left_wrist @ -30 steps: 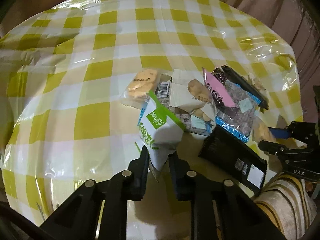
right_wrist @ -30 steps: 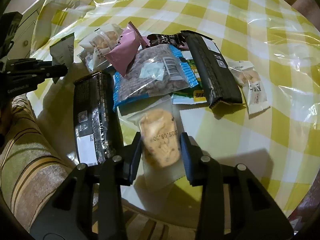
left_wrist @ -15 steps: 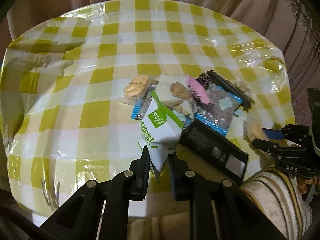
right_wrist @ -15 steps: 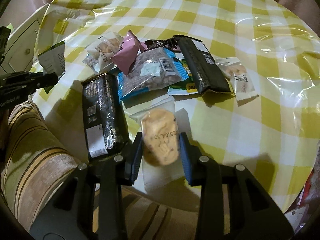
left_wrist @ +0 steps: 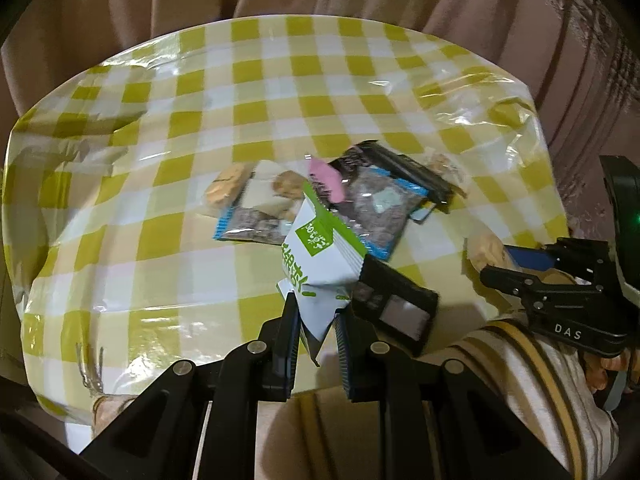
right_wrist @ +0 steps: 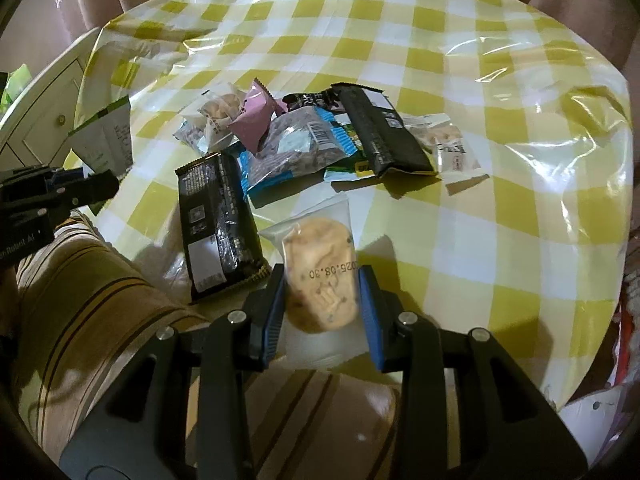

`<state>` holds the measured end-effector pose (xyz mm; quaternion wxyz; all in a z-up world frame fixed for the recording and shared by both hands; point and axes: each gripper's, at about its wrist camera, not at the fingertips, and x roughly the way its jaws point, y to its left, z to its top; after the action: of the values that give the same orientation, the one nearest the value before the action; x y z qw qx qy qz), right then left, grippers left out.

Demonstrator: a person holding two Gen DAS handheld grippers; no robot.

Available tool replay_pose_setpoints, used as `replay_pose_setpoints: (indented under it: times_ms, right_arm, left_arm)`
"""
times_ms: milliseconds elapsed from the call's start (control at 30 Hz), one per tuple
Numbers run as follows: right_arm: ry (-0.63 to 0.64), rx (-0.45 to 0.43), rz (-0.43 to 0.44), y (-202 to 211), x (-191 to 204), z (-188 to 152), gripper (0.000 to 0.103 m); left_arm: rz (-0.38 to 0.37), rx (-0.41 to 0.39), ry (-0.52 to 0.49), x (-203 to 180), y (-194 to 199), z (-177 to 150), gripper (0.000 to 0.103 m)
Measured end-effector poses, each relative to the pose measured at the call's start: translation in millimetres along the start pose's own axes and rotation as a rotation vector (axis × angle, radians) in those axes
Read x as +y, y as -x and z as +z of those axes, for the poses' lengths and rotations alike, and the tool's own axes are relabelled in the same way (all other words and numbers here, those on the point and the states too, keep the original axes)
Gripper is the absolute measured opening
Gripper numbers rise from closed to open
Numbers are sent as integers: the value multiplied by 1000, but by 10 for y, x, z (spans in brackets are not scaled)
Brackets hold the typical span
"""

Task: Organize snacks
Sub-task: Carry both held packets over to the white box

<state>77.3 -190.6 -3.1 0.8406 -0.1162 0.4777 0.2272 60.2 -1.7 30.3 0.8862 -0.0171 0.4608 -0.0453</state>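
Now | left claw (left_wrist: 316, 322) pinching green-white packet (left_wrist: 316, 256) | right claw (right_wrist: 322, 294) clamping bagged cookie (right_wrist: 320, 276)

Yellow-white checked tablecloth (right_wrist: 460, 92); pink packet (right_wrist: 256, 120); black wrapper (right_wrist: 220, 216).

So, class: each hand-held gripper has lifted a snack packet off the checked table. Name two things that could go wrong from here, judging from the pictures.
1. The left hand-held gripper pinches only the bottom corner of the white-and-green packet; it may swing or slip out.
2. The right hand-held gripper squeezes the clear-wrapped cookie across its body, so it might crack.
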Motion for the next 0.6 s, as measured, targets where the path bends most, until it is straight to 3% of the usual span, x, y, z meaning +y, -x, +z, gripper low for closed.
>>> replay_pose_setpoints:
  times_ms: [267,600]
  right_arm:
    - [-66,-44,4,307,-161,-144,39]
    - [-165,-74,-16,689,-570,-474,39]
  left_arm:
    - [-48,-10,-61,-395,78,16,18]
    - [-159,-16,-157,-1024,162,49,18]
